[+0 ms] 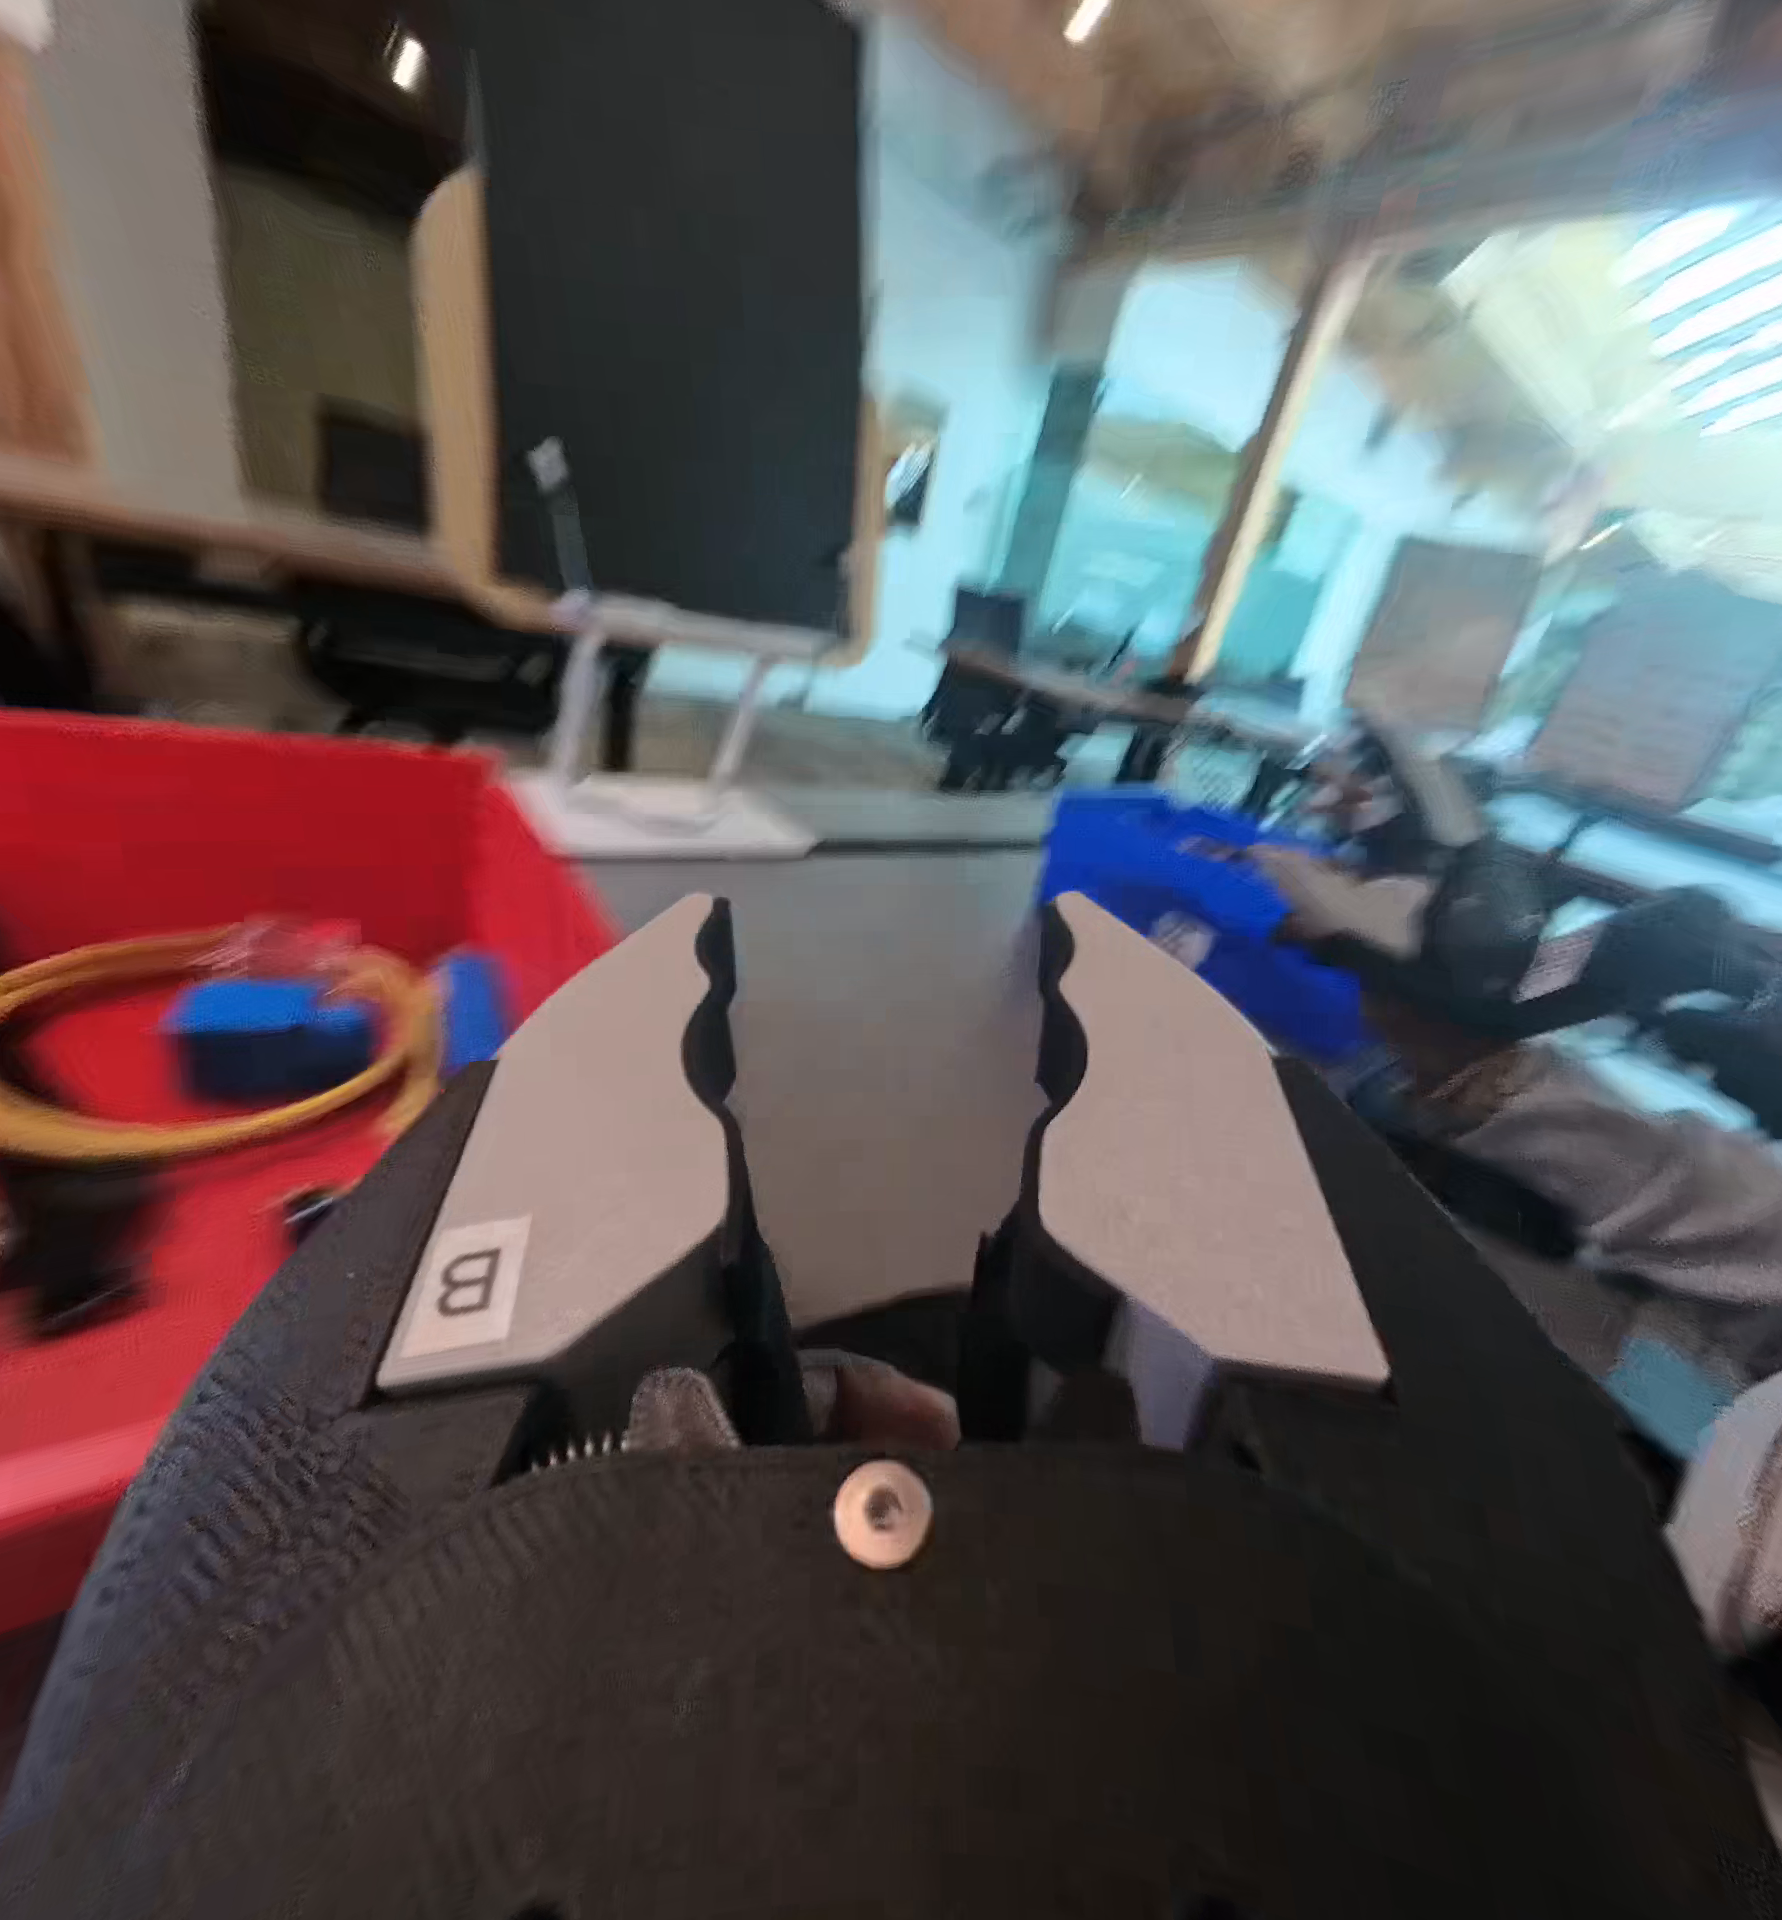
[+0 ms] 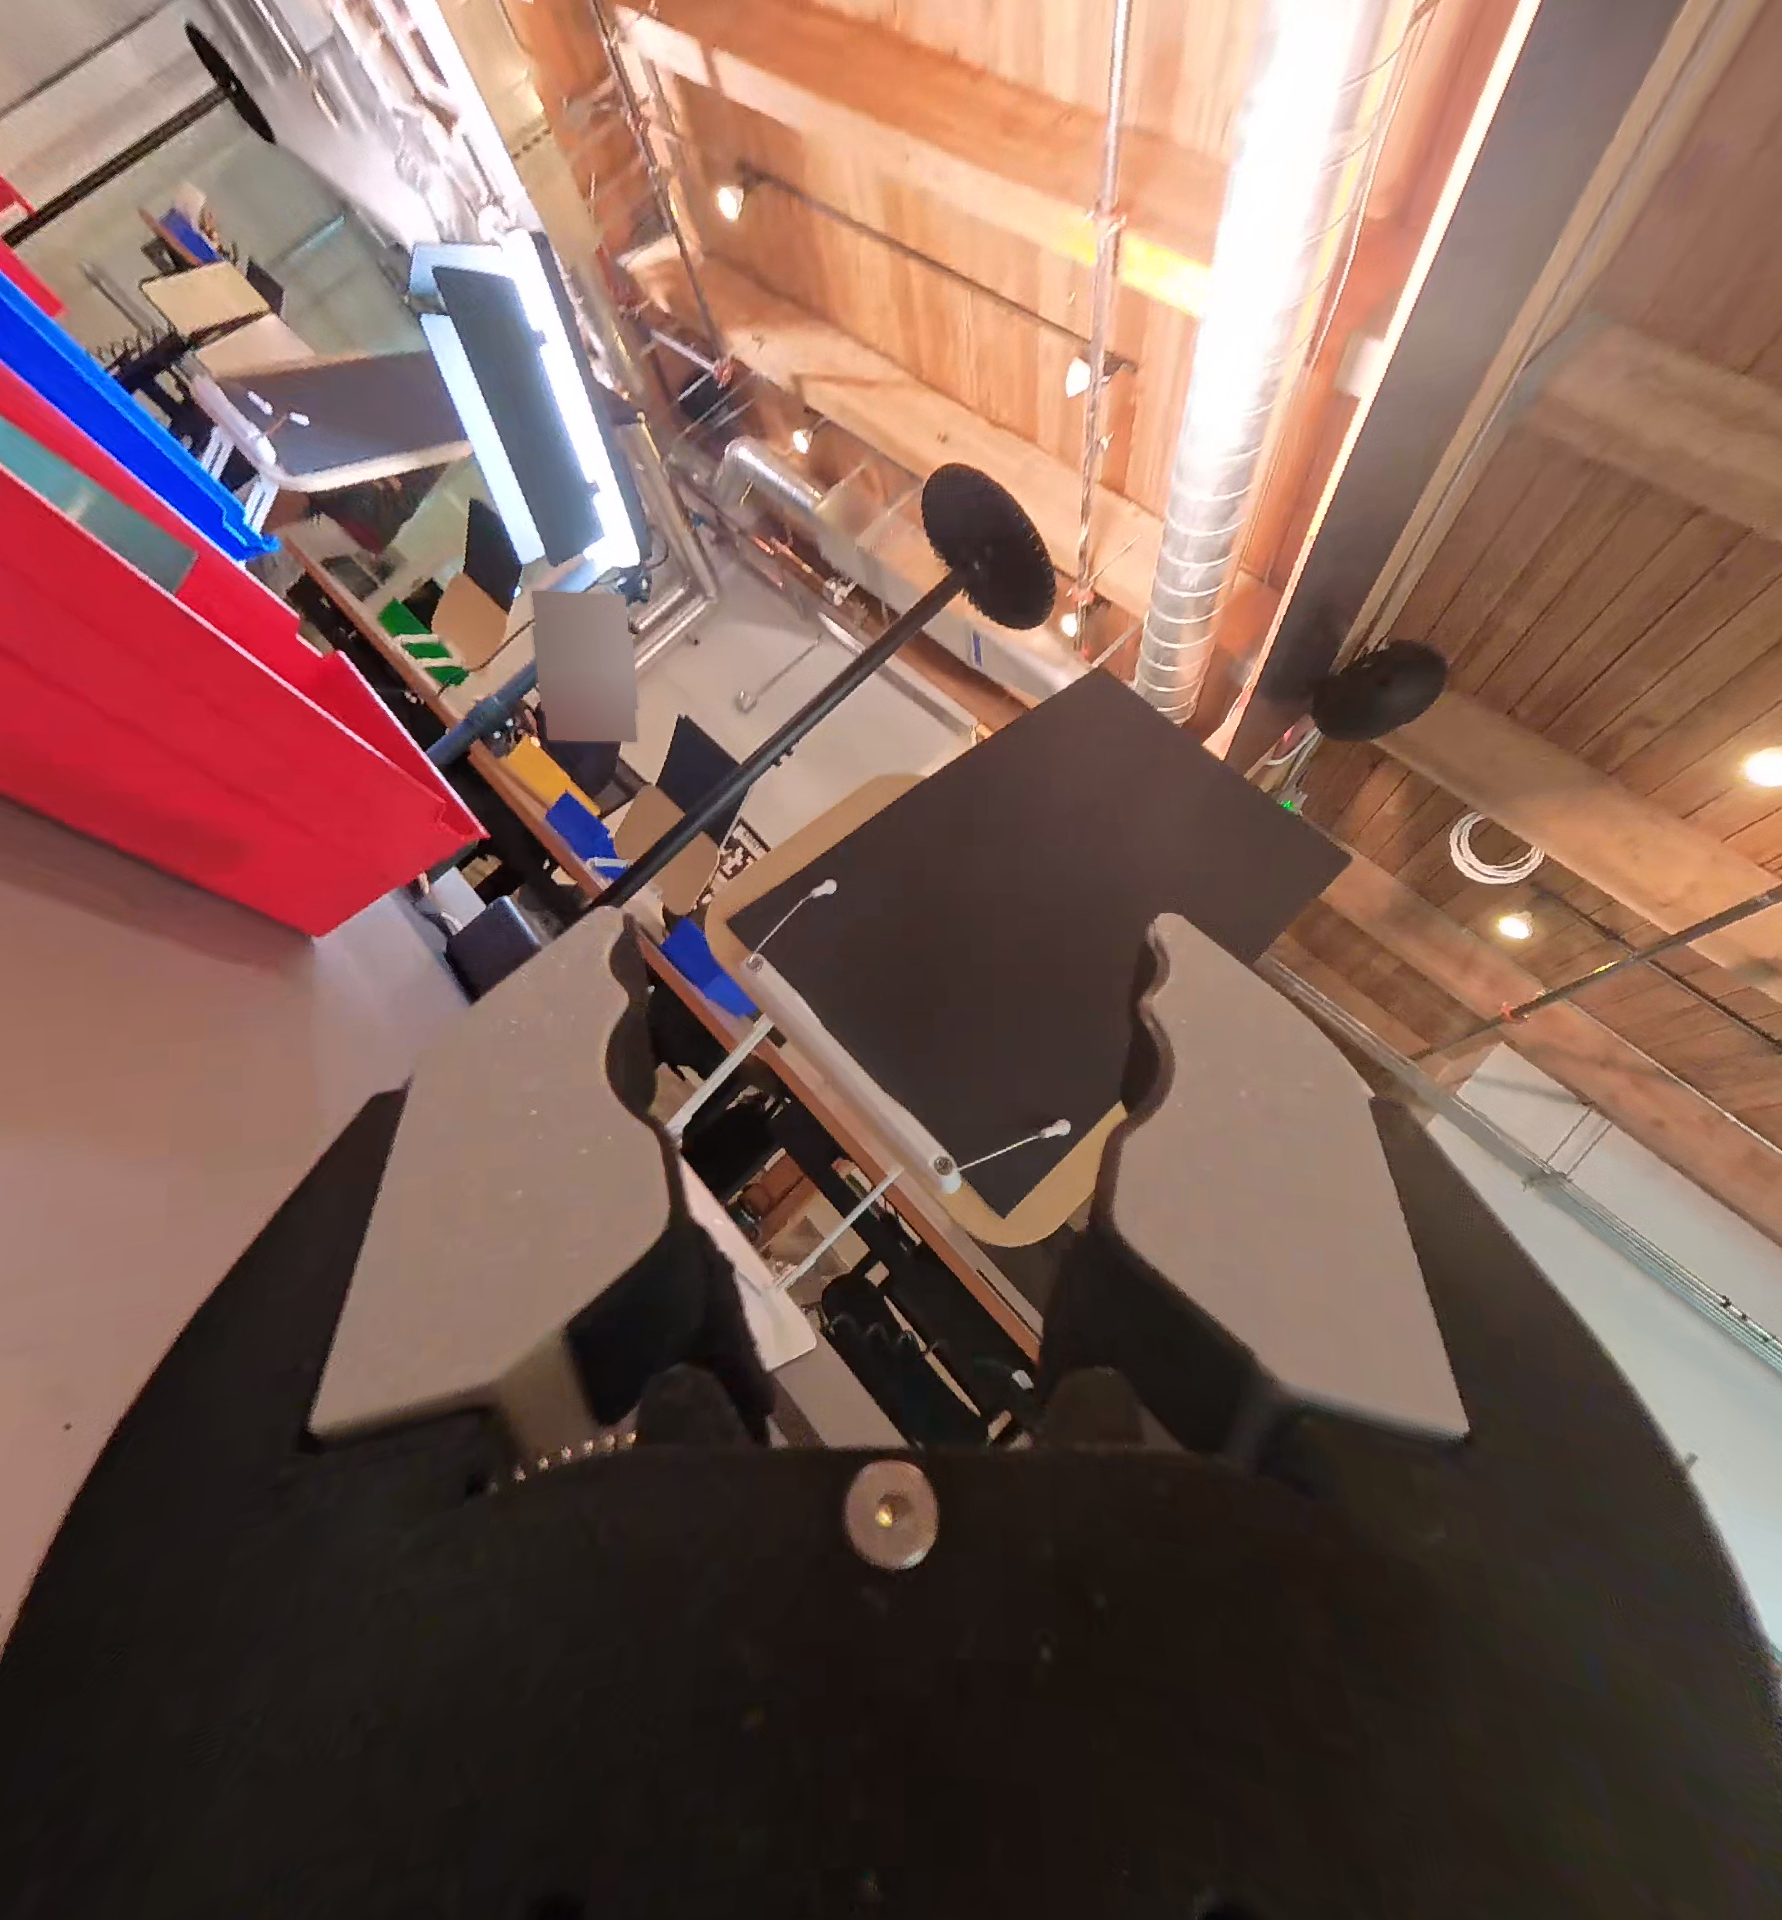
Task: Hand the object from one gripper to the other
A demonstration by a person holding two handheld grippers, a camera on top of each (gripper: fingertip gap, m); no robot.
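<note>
Closest to the left wrist camera is the black textured body of the left gripper [image 1: 887, 935], and its two grey fingers with wavy inner edges stand apart with only bare grey table [image 1: 866, 1091] between them, so it holds nothing. Just beyond its left finger there is a red plastic bin [image 1: 191, 800], and inside lie a coil of yellow cable [image 1: 139, 1049] in a clear wrapping, a small blue block [image 1: 263, 1034] and some dark pieces that are too blurred to name. On the other side, further away, a blue plastic bin [image 1: 1178, 883] sits on the table, and a second dark tool held by a hand in a grey sleeve [image 1: 1635, 1216] reaches toward it (this is probably the other gripper, but the blur does not allow to be sure). In the right wrist view the right gripper [image 2: 887, 956] is also spread wide and empty, tilted up toward the wooden ceiling, with red bins [image 2: 139, 665] at its left side. Which object is meant for the handover I cannot tell; most likely it is one of the things in the bins. In my judgement the task is at its very start: nothing is picked up, and the grasp, the meeting of the grippers and the transfer are all left to do.
</note>
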